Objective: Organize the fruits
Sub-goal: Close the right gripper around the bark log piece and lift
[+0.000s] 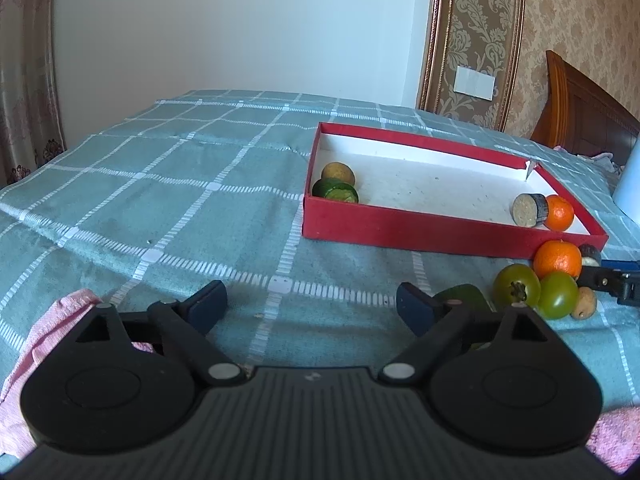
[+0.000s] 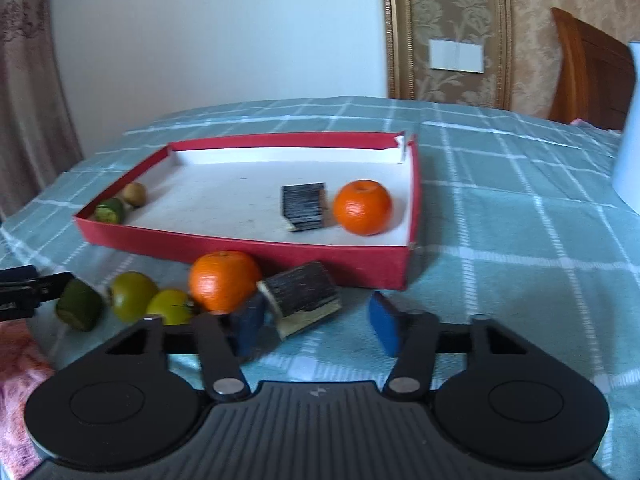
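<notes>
Lower centre of frame, the right gripper (image 2: 316, 326), jaws apart, straddles a dark-skinned chunk (image 2: 302, 302); next, clamp and lift into the red box (image 2: 248, 246).

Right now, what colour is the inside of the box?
White, with red outer walls; the box shows it best in the right wrist view.

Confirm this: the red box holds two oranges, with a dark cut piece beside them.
Not quite. The red box holds one orange, with the dark cut piece beside it. The other orange lies outside on the cloth, as the right wrist view shows.
</notes>
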`<state>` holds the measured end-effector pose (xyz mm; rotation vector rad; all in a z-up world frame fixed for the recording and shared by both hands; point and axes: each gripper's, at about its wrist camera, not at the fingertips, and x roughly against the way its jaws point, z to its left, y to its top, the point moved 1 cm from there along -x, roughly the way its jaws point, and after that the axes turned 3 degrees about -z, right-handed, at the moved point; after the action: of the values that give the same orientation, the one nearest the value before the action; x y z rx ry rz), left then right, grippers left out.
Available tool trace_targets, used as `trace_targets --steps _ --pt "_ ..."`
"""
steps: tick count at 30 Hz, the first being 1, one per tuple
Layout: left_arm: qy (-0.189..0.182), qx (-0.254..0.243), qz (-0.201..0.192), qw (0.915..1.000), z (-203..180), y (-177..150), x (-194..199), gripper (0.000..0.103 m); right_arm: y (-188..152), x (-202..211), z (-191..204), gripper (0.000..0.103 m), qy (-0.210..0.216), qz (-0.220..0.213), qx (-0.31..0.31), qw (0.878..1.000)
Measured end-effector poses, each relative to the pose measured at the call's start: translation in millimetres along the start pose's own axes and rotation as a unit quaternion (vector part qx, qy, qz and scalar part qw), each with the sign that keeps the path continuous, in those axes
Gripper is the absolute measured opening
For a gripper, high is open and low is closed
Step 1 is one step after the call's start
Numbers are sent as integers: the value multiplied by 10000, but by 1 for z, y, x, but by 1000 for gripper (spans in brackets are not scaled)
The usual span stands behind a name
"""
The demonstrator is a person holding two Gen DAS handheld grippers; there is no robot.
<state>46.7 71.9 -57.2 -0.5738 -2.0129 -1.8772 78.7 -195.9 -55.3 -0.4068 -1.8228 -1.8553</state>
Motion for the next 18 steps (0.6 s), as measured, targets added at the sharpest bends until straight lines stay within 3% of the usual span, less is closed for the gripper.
trace_targets --steps 2,18 --pt "-11 4 14 10000 0 0 0 93 -1 1 5 40 31 -36 122 9999" --pt "-65 -9 74 10000 -1 0 -1 98 2 15 5 34 -64 -254 264 9993"
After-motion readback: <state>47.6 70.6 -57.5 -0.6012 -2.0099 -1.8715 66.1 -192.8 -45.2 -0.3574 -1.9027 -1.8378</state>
